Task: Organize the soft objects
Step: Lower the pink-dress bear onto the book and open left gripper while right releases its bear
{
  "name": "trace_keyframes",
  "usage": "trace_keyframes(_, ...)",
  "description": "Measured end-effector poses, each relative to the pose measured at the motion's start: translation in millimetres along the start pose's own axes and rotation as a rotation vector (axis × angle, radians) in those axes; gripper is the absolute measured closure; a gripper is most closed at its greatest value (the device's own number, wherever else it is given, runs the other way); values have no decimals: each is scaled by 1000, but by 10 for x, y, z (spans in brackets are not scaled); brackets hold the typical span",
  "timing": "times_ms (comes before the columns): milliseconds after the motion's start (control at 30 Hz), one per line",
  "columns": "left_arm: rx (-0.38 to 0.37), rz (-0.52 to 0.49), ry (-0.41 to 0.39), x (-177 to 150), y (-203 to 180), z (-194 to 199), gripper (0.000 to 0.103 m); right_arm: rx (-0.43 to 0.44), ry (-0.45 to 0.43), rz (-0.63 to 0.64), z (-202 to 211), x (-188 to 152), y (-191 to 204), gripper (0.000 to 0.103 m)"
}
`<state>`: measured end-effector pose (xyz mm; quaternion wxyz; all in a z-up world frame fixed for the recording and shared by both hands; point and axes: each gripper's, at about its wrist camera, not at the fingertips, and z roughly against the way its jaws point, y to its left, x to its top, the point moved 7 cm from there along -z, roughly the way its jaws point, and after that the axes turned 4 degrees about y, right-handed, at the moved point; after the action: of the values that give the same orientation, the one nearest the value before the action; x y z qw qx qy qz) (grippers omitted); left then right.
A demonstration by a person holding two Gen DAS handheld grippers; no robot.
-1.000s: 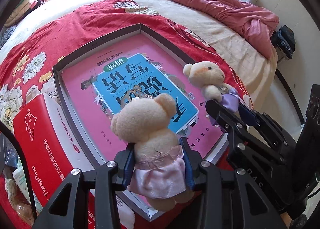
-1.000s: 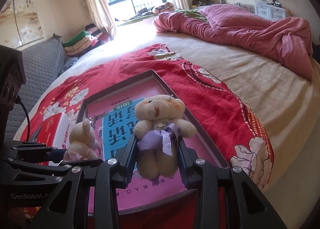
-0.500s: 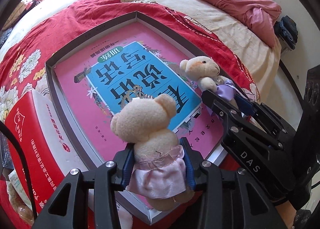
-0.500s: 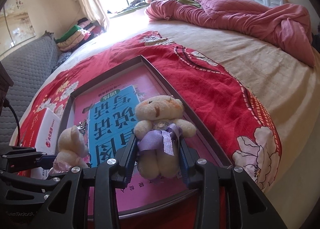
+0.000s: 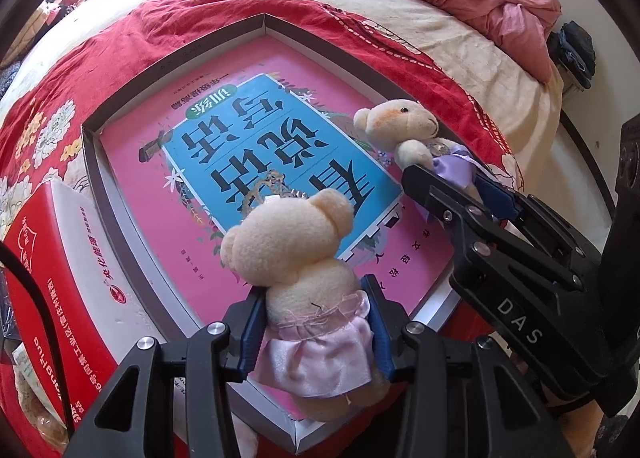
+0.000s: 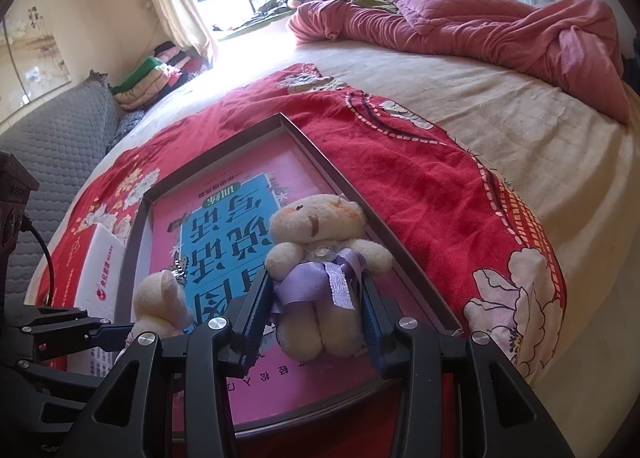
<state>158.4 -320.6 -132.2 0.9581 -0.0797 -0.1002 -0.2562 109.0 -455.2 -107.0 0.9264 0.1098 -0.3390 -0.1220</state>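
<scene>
1. Your left gripper (image 5: pixel 314 334) has the bear in the pink skirt (image 5: pixel 306 290) between its blue pads, at the waist; the pads touch the skirt on both sides, and the bear sits upright with its back to the camera.
2. Your right gripper (image 6: pixel 316 318) has the bear with the purple bow (image 6: pixel 320 262) between its pads; its jaws are opening. The left pad still lies against the bow, while on the right I cannot tell whether the pad presses.
3. Both bears are over the near end of the shallow grey tray (image 5: pixel 132 234), the pink-skirted one just ahead of the left gripper, the purple-bowed one ahead of the right gripper and to the right of the left one.
4. Inside the tray, beneath both grippers, lies a pink book (image 5: pixel 280 146) with a blue panel on its cover.
5. To the left of the left gripper, just outside the tray wall, stands a red and white box (image 5: pixel 52 270).
6. Tray and box rest on a red flowered blanket (image 6: pixel 400 162) spread over the bed.
7. Farther ahead of both grippers lies a bunched pink quilt (image 6: pixel 500 18).
</scene>
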Motion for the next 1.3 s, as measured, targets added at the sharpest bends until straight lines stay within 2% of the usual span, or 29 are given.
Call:
trace_keyframes(333, -1, -8, -1, -26, -25, 13, 54, 13, -32, 2, 86, 35, 16, 53)
trace_keyframes(667, 0, -24, -2, -40, -60, 24, 47, -8, -85, -16, 190, 94, -45, 45)
trace_keyframes(833, 11, -24, -13, -38, -43, 56, 47, -23, -110, -25, 243, 122, -95, 44)
trace_keyframes(933, 27, -30, -22, -28, -33, 80, 45, -31, -130, -35, 282, 142, -118, 43)
trace_keyframes(967, 38, -34, -25, -21, -25, 84, 43, -30, -135, -45, 295, 147, -135, 39)
trace_keyframes(1133, 132, -45, -36, 52, 60, 58, 36, -29, -154, -72, 333, 162, -190, 36)
trace_keyframes(1300, 81, -2, -62, 81, 133, 147, 32, -40, -160, -61, 338, 163, -189, 32)
